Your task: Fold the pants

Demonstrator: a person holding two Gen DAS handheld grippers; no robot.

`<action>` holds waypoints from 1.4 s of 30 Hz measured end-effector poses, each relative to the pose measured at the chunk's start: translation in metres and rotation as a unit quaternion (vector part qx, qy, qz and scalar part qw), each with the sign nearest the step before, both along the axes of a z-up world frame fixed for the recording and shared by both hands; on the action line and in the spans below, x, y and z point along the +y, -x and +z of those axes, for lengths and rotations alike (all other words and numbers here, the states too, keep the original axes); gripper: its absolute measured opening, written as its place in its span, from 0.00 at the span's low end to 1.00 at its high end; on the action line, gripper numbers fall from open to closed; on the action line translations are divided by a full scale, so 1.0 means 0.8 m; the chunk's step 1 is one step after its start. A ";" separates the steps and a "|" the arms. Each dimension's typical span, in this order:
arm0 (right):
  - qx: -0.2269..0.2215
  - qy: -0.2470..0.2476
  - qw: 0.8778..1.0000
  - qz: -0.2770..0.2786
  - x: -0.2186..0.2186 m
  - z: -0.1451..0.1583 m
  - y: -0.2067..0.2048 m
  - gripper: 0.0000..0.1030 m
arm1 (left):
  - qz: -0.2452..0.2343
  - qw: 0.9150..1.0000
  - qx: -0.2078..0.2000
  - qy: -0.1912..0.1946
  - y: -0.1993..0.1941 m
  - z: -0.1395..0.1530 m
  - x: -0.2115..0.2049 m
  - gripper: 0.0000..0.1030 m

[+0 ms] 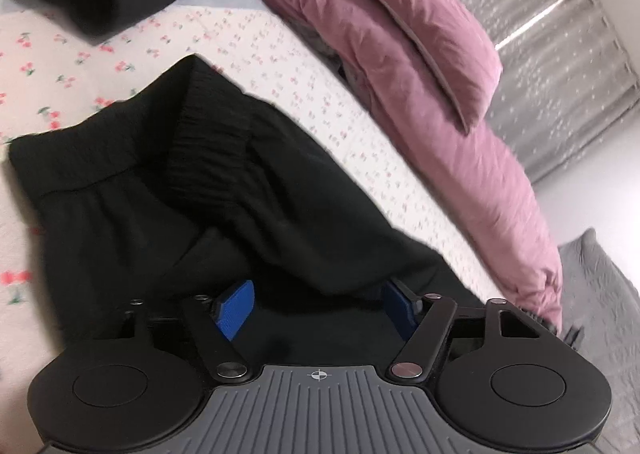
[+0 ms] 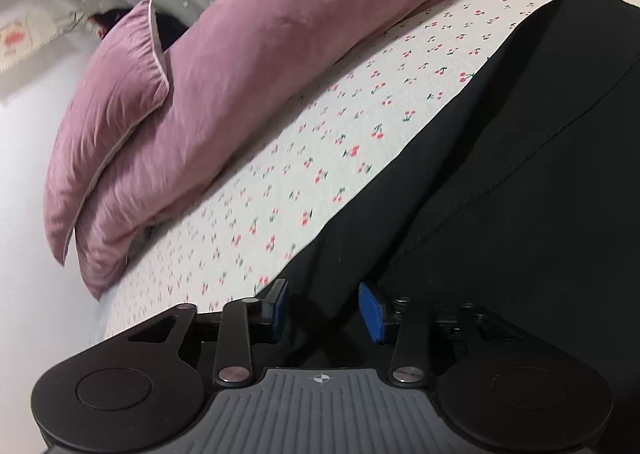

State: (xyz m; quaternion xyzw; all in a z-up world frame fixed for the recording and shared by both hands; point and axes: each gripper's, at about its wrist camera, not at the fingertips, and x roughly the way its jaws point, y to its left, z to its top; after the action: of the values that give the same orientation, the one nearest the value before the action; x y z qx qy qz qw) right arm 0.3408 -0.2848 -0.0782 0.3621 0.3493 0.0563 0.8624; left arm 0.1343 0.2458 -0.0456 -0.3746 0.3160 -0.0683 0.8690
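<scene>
Black pants point(image 1: 168, 181) lie on the cherry-print bed point(image 1: 280, 65), waistband bunched toward the far side, a pink duvet point(image 1: 420, 65) beyond. The left gripper point(image 1: 316, 310) has its jaws apart over a fabric fold, nothing pinched; the right gripper point(image 2: 324, 312) likewise stands parted at the pants' edge. A clean fold likely needs both jaws to bite the same edge, then lift together.

Each hand-held gripper point(image 1: 320, 310) black, ribbed grey base, blue pads point(image 1: 236, 308)
</scene>
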 end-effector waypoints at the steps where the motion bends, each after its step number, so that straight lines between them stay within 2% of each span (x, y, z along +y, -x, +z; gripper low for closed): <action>1: -0.001 -0.003 1.000 -0.003 -0.002 -0.001 -0.003 0.38 | 0.005 1.000 -0.008 -0.005 -0.006 0.001 -0.004 0.58; 3: -0.002 -0.008 1.000 -0.011 -0.003 -0.003 -0.008 0.33 | 0.014 1.000 -0.014 -0.005 -0.015 0.000 -0.011 0.51; 4: -0.003 -0.008 1.000 -0.017 -0.003 -0.004 -0.009 0.31 | 0.024 1.000 -0.014 -0.004 -0.019 -0.001 -0.014 0.44; 7: -0.004 -0.012 0.999 -0.036 -0.007 -0.009 -0.016 0.21 | 0.056 0.998 0.000 0.009 -0.023 -0.009 -0.014 0.29; 8: -0.004 -0.013 0.999 -0.042 -0.007 -0.011 -0.017 0.10 | 0.065 0.998 0.005 0.017 -0.024 -0.012 -0.012 0.25; 9: -0.003 -0.007 0.999 -0.046 -0.006 -0.011 -0.018 0.02 | 0.073 0.997 0.006 0.020 -0.023 -0.013 -0.011 0.16; 12: -0.015 0.013 0.999 -0.049 -0.004 -0.007 -0.014 0.01 | 0.090 0.996 -0.011 0.012 -0.021 -0.008 -0.007 0.01; 13: -0.025 0.022 0.998 -0.048 -0.001 0.000 -0.009 0.01 | 0.092 0.996 -0.022 0.006 -0.019 -0.004 -0.007 0.00; 19: -0.098 0.068 0.993 -0.019 -0.003 0.073 0.048 0.01 | 0.097 0.991 -0.074 -0.050 -0.005 0.027 -0.004 0.00; 21: -0.113 0.077 0.991 -0.011 -0.006 0.096 0.075 0.01 | 0.101 0.990 -0.086 -0.055 0.002 0.037 0.003 0.00; 27: -0.136 0.127 0.982 0.039 -0.008 0.137 0.188 0.01 | 0.092 0.989 -0.085 -0.084 0.017 0.060 0.021 0.00; 30: -0.128 0.138 0.980 0.058 -0.008 0.137 0.235 0.01 | 0.072 0.990 -0.070 -0.096 0.029 0.064 0.035 0.00; 33: -0.109 0.146 0.980 0.080 -0.005 0.125 0.274 0.01 | 0.049 0.989 -0.040 -0.130 0.043 0.061 0.041 0.00; 37: -0.073 0.149 0.981 0.103 0.006 0.100 0.293 0.01 | 0.022 0.981 -0.005 -0.191 0.061 0.046 0.036 0.00; 42: -0.033 0.160 0.979 0.119 0.006 0.063 0.316 0.02 | 0.000 0.971 0.045 -0.235 0.068 0.023 0.035 0.02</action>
State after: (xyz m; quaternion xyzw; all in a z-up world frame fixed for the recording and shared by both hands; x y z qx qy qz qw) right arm 0.0881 -0.2797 -0.0278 0.1738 0.3658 0.1135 0.9072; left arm 0.0796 0.2735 -0.0273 -0.1624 0.3622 0.0252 0.9175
